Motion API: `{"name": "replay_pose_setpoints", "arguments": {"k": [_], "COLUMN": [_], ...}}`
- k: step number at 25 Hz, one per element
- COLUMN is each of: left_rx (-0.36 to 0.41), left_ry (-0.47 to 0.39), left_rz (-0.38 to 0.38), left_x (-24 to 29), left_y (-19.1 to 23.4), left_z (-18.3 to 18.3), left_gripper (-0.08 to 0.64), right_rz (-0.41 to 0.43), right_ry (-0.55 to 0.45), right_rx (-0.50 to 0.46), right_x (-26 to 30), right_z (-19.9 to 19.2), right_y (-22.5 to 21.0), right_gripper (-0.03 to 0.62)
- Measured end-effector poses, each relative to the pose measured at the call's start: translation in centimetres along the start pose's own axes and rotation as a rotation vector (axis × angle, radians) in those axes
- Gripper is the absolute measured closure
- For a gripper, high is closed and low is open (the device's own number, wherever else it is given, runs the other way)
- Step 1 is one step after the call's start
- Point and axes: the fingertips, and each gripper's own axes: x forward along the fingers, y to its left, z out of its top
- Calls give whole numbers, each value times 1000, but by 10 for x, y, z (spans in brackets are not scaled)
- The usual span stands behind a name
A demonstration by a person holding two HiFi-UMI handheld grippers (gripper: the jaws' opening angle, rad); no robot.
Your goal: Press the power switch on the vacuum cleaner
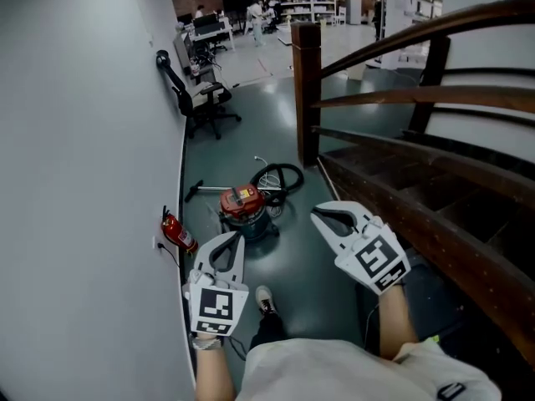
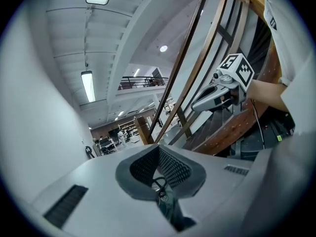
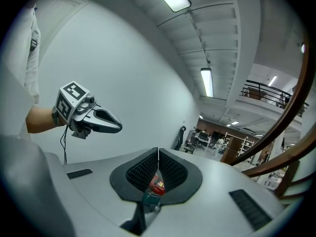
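Note:
The vacuum cleaner (image 1: 243, 208), a grey drum with a red top, stands on the dark floor, its black hose (image 1: 282, 176) coiled behind it. My left gripper (image 1: 233, 237) hovers in front of it at the near left, jaws shut and empty. My right gripper (image 1: 320, 215) hangs to the vacuum's right, also shut and empty. In the right gripper view the red top (image 3: 157, 185) shows through the gap under the shut right gripper (image 3: 158, 150). The left gripper (image 2: 159, 147) has its jaws together, with only a bit of hose (image 2: 159, 185) below them. No switch can be made out.
A white wall (image 1: 84, 182) runs along the left with a red fire extinguisher (image 1: 178, 234) at its foot. A dark wooden staircase (image 1: 401, 190) and its post (image 1: 306, 90) close the right side. An office chair (image 1: 205, 107) stands further back. My shoe (image 1: 265, 299) is on the floor.

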Motion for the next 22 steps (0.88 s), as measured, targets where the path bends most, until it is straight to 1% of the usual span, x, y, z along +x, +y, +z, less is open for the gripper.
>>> {"name": "replay_pose_setpoints", "arguments": {"k": [4, 8, 14, 16, 19, 22], "left_rx": [2, 7, 14, 14, 14, 16], "left_ry": [-6, -7, -10, -6, -2, 1], "left_rz": [-7, -14, -25, -29, -31, -37], "left_x": [32, 67, 113, 127, 145, 159], "left_y": [26, 55, 101, 115, 135, 155], "left_z": [-10, -19, -26, -30, -33, -33], "left_gripper": [558, 558, 558, 558, 558, 558], "right_rz": [-28, -30, -20, -24, -42, -44], "right_ry": [0, -2, -60, -63, -49, -42], "right_rx": [-12, -1, 72, 92, 78, 53], "right_x": [29, 68, 124, 141, 166, 188], "right_z": [-3, -5, 4, 4, 6, 9], "right_y": [-25, -48, -80, -90, -107, -118], "right_gripper": [563, 563, 563, 563, 563, 563]}}
